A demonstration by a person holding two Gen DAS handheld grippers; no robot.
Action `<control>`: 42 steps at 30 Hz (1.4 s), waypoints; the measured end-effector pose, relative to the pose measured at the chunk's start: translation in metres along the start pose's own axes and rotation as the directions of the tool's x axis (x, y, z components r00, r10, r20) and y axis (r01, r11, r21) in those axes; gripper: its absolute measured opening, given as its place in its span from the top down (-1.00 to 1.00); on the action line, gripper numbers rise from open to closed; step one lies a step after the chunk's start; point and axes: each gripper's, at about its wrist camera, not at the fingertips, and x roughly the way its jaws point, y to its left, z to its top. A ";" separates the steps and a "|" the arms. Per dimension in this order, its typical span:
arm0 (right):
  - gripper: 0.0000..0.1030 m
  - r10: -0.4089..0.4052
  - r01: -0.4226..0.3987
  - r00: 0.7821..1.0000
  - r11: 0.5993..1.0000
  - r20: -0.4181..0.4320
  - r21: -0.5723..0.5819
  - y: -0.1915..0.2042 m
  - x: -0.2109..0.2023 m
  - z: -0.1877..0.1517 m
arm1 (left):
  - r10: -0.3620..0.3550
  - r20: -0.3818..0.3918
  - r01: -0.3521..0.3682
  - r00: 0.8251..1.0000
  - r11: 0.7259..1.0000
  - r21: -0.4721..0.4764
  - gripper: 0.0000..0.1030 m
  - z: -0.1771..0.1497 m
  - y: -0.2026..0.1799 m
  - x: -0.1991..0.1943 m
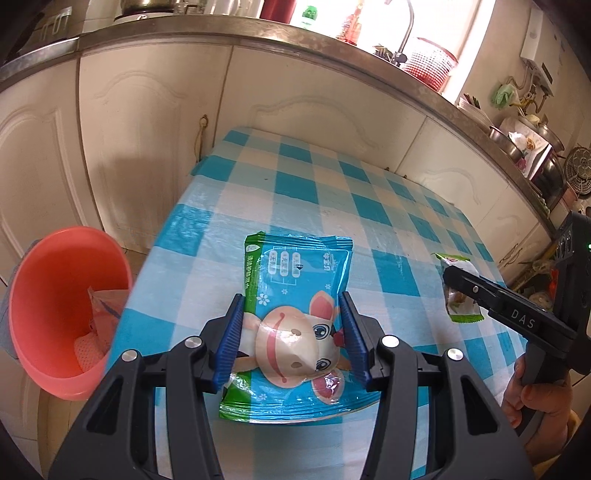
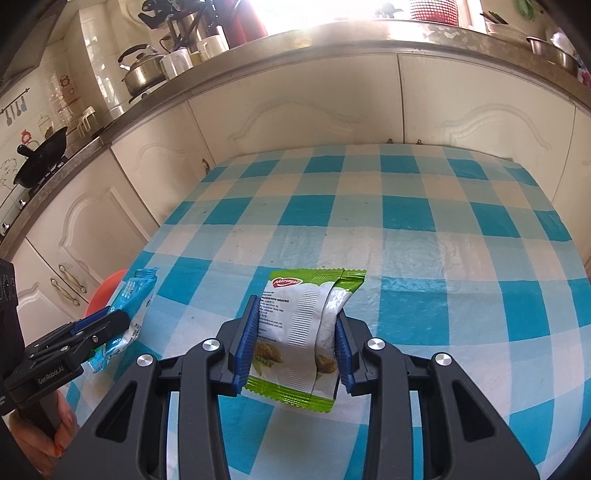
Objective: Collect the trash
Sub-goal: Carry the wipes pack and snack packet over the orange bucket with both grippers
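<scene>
My left gripper [image 1: 291,310] is shut on a blue and green wet-wipe packet [image 1: 295,291] with a cartoon pig, held above the checked tablecloth [image 1: 332,192]. The same packet [image 2: 133,310] and left gripper [image 2: 110,325] show at the left of the right wrist view. My right gripper [image 2: 295,321] is shut on a green and white snack wrapper [image 2: 306,317], its blue pads [image 2: 246,339] pressing both sides. That wrapper [image 1: 461,295] and right gripper [image 1: 454,277] appear at the right of the left wrist view. An orange bin [image 1: 55,314] stands off the table's left edge.
The bin holds a few pieces of trash [image 1: 99,321]. White cabinet doors [image 1: 147,129] run behind the table under a steel counter [image 1: 258,33] crowded with pots and bottles. A hand [image 1: 532,398] grips the right handle.
</scene>
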 end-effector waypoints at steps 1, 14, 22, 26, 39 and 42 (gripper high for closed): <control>0.26 0.001 -0.001 1.000 1.000 0.000 -0.004 0.002 -0.001 0.000 | 0.004 0.003 -0.004 1.000 1.000 -0.006 0.00 0.000 0.004 -0.002; 0.26 0.046 -0.047 0.999 0.993 -0.012 -0.104 0.060 0.001 0.004 | 0.074 0.053 -0.067 0.996 0.991 -0.118 0.00 -0.003 0.069 -0.034; 0.26 0.117 -0.125 0.992 0.974 -0.052 -0.189 0.114 0.013 0.007 | 0.142 0.079 -0.124 0.987 0.971 -0.202 0.00 -0.007 0.117 -0.053; 0.26 0.155 -0.171 0.984 0.958 -0.086 -0.231 0.144 0.021 0.007 | 0.183 0.088 -0.155 0.979 0.954 -0.255 0.00 -0.009 0.144 -0.062; 0.26 0.248 -0.295 0.954 0.887 -0.172 -0.357 0.238 0.058 0.014 | 0.273 0.089 -0.226 0.958 0.906 -0.357 0.00 -0.009 0.205 -0.071; 0.26 0.258 -0.315 0.946 0.875 -0.197 -0.368 0.253 0.070 0.015 | 0.280 0.076 -0.234 0.957 0.901 -0.365 0.00 -0.010 0.210 -0.067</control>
